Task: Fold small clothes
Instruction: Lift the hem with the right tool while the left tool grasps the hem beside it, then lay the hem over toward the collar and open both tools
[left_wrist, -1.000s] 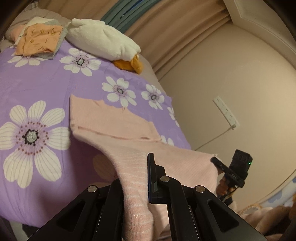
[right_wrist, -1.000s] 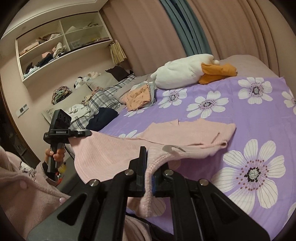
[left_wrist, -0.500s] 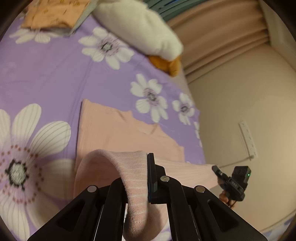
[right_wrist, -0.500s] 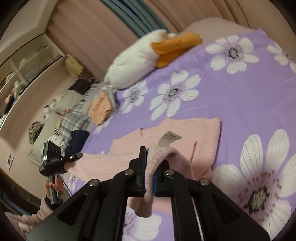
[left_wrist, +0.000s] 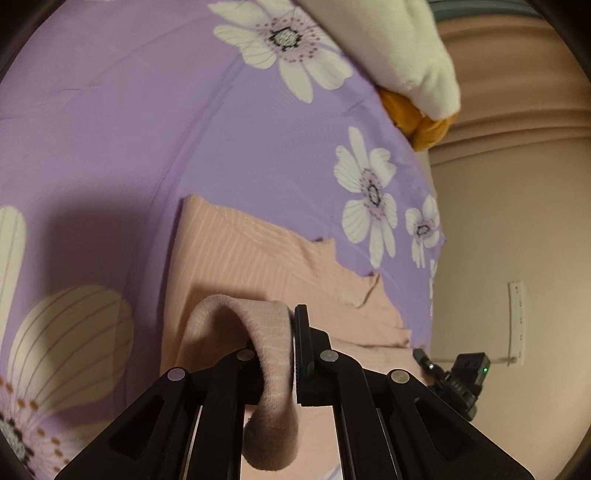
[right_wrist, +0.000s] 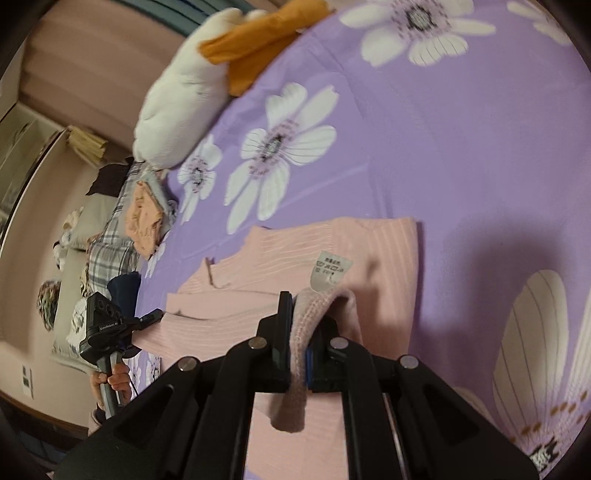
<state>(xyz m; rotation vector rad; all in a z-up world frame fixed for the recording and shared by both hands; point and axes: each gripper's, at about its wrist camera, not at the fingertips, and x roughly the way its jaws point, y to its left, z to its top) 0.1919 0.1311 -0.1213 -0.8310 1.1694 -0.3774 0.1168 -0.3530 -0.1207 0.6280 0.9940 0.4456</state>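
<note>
A pink ribbed knit top (left_wrist: 258, 266) lies on the purple flowered bedspread (left_wrist: 147, 129). My left gripper (left_wrist: 284, 343) is shut on one corner of its hem, which loops over the fingers just above the lying part. My right gripper (right_wrist: 299, 328) is shut on the other hem corner, held over the top (right_wrist: 288, 254), whose white care label (right_wrist: 328, 269) shows. Each gripper appears in the other's view, the right one (left_wrist: 458, 376) and the left one (right_wrist: 107, 332), with the hem stretched between them.
A white plush duck with orange beak (right_wrist: 207, 70) lies at the far side of the bed, also in the left wrist view (left_wrist: 406, 55). A folded orange garment on a stack (right_wrist: 144, 218) sits beside plaid bedding. A wall with a socket strip (left_wrist: 515, 321) borders the bed.
Both grippers have carried the hem up and forward over the top toward its far edge and tilted down toward the bed. The cloth has doubled over itself.
</note>
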